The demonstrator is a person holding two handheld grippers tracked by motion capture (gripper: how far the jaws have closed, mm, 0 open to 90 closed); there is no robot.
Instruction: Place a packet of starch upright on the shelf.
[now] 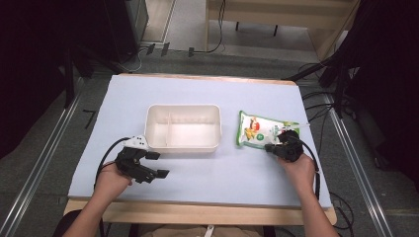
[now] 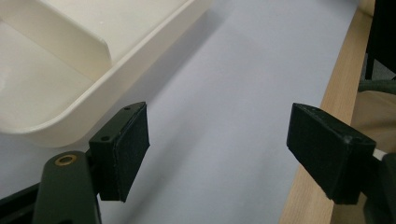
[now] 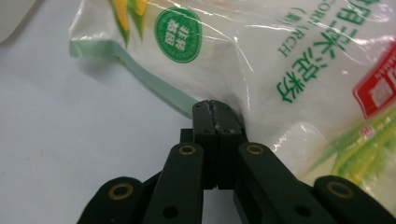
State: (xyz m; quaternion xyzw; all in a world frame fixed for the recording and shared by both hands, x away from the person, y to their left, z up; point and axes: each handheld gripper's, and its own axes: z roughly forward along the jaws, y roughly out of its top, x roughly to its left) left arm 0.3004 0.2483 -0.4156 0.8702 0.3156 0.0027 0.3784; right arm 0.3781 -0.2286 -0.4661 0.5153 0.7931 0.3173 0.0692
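A white and green bag of starch (image 1: 259,131) with printed vegetables lies flat on the pale blue mat, right of a white two-compartment container (image 1: 183,106). My right gripper (image 1: 271,146) is at the bag's near edge. In the right gripper view the bag (image 3: 280,60) fills the top, and the right gripper (image 3: 215,109) is shut, its jaws pinched together on the bag's green sealed edge. My left gripper (image 1: 158,164) rests near the container's front left corner, open and empty. In the left gripper view the left gripper (image 2: 217,149) spreads wide over bare mat, beside the container's wall (image 2: 140,60).
The mat (image 1: 212,177) covers a wooden table whose front edge (image 2: 327,112) runs close to the left gripper. Both compartments of the container hold nothing. Cables and dark stands lie on the floor beyond the table.
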